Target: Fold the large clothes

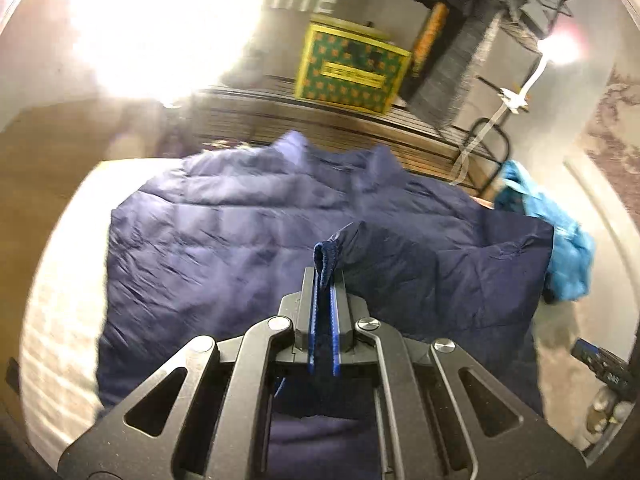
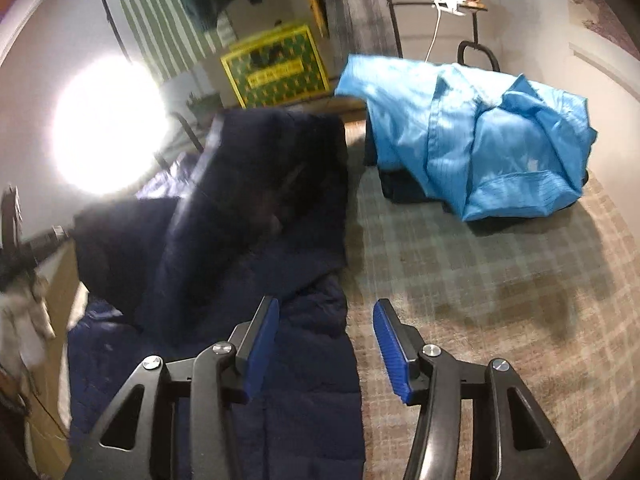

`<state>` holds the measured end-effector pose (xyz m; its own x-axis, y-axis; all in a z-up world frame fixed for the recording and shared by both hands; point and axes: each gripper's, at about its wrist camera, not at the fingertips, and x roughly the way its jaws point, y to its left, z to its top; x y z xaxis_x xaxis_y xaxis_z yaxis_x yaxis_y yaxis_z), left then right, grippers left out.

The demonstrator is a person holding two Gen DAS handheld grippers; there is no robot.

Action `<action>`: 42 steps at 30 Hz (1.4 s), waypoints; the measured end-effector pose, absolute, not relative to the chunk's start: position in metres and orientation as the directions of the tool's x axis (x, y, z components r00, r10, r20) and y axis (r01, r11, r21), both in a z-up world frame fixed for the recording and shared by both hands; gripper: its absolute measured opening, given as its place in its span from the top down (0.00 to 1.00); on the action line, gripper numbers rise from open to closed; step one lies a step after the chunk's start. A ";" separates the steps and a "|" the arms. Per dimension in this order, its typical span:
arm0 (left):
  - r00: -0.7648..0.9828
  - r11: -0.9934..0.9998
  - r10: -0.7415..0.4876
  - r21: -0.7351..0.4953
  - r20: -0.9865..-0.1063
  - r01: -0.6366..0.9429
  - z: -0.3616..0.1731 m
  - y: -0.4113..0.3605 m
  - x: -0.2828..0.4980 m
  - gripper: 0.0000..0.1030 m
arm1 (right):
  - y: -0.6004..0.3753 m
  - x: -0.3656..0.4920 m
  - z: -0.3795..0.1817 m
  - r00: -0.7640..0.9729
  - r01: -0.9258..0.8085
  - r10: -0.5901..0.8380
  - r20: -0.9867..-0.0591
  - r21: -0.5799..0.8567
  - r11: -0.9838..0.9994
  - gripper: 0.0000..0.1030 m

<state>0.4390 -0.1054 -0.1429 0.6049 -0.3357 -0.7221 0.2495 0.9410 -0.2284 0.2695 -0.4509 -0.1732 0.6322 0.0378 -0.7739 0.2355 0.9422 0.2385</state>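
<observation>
Navy puffer jacket [image 1: 248, 240] spread on plaid bed [image 2: 480, 280]; cuff, apparently knit, pinched in left claw [image 1: 324, 280]. Right claw [image 2: 326, 316] spread, holding nothing.

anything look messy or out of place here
The blue garment lies crumpled in an unfolded heap on the plaid cover, partly over something dark. The navy jacket is mid-fold, one cuff pinched in the left gripper. The right gripper is open, holding nothing. No visible damage.

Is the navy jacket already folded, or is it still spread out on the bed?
Partly folded. The navy jacket has one side turned over itself, and the left gripper is shut on its cuff.
</observation>
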 end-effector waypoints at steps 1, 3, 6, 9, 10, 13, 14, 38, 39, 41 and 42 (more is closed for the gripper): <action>0.608 0.946 -0.324 -0.223 -0.725 0.237 -0.147 -0.102 0.446 0.97 | -0.450 0.275 -0.178 0.620 0.236 0.031 -0.784 0.224 0.946 0.51; 0.608 0.953 -0.303 -0.220 -0.734 0.209 -0.158 -0.090 0.462 0.97 | -0.450 0.284 -0.185 0.604 0.240 0.017 -0.797 0.203 0.949 0.51; 0.607 0.964 -0.266 -0.198 -0.749 0.178 -0.177 -0.081 0.480 0.97 | -0.450 0.298 -0.198 0.580 0.250 0.005 -0.814 0.183 0.951 0.54; 0.606 0.971 -0.238 -0.178 -0.759 0.158 -0.192 -0.075 0.494 0.97 | -0.450 0.313 -0.209 0.559 0.245 0.000 -0.829 0.165 0.955 0.58; 0.606 0.973 -0.232 -0.175 -0.761 0.152 -0.196 -0.073 0.498 0.97 | -0.448 0.317 -0.213 0.552 0.237 -0.001 -0.834 0.156 0.959 0.59; 0.608 0.976 -0.217 -0.190 -0.764 0.110 -0.207 -0.062 0.512 0.97 | -0.443 0.329 -0.222 0.534 0.217 -0.005 -0.846 0.131 0.967 0.63; 0.606 0.975 -0.215 -0.200 -0.765 0.095 -0.211 -0.059 0.517 0.97 | -0.442 0.331 -0.225 0.529 0.215 -0.007 -0.849 0.126 0.969 0.64; 0.625 0.992 -0.123 -0.099 -0.771 0.073 -0.202 -0.043 0.528 0.90 | -0.440 0.319 -0.203 0.603 0.190 -0.032 -0.797 0.104 0.976 0.60; 0.633 0.992 -0.125 -0.098 -0.764 0.077 -0.195 -0.039 0.522 0.90 | -0.440 0.315 -0.198 0.618 0.187 -0.033 -0.785 0.106 0.977 0.57; 0.650 0.992 -0.127 -0.100 -0.749 0.079 -0.180 -0.027 0.501 0.90 | -0.442 0.304 -0.188 0.653 0.188 -0.042 -0.757 0.109 0.976 0.48; 0.657 0.990 -0.141 -0.112 -0.740 0.087 -0.172 -0.018 0.488 0.90 | -0.444 0.297 -0.182 0.674 0.191 -0.047 -0.738 0.113 0.975 0.47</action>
